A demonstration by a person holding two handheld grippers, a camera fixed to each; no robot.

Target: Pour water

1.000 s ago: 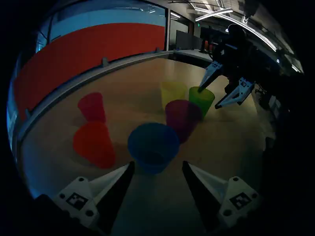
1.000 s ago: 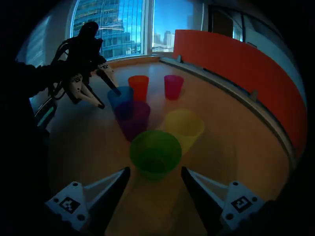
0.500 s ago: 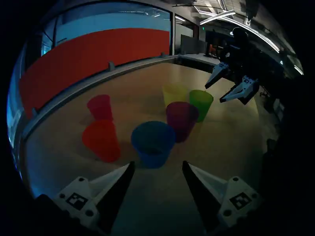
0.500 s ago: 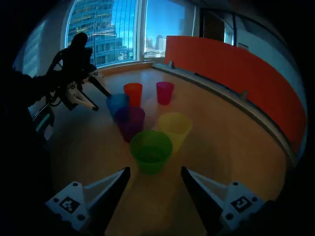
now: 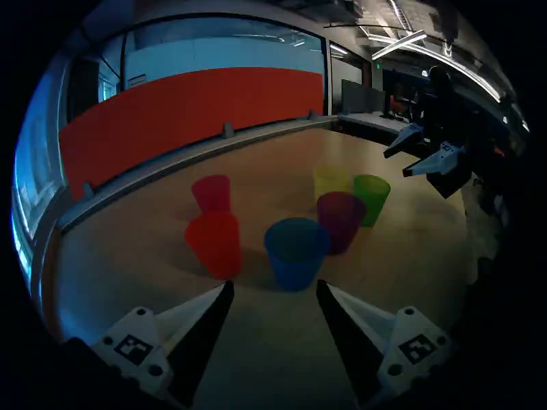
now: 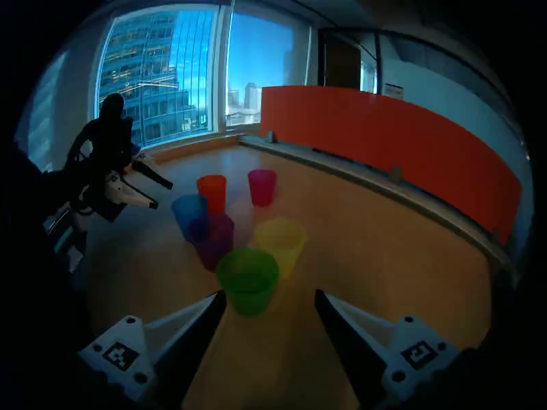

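Left gripper view: left tool (image 5: 273, 284) agape before blue cup (image 5: 296, 253); right tool (image 6: 269, 294) agape too.

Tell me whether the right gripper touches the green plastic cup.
Apart. Left gripper view shows the right gripper clear of the green plastic cup, table between.

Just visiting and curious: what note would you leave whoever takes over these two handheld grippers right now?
Left gripper: open, empty, facing the translucent blue plastic cup.
Right gripper: open, empty, facing the translucent green plastic cup.
Purple cup, yellow cup, orange-red cup and pink cup stand upright nearby on the wooden table.
Nothing gripped, no pouring underway.
Left to do: grip a cup, pour.
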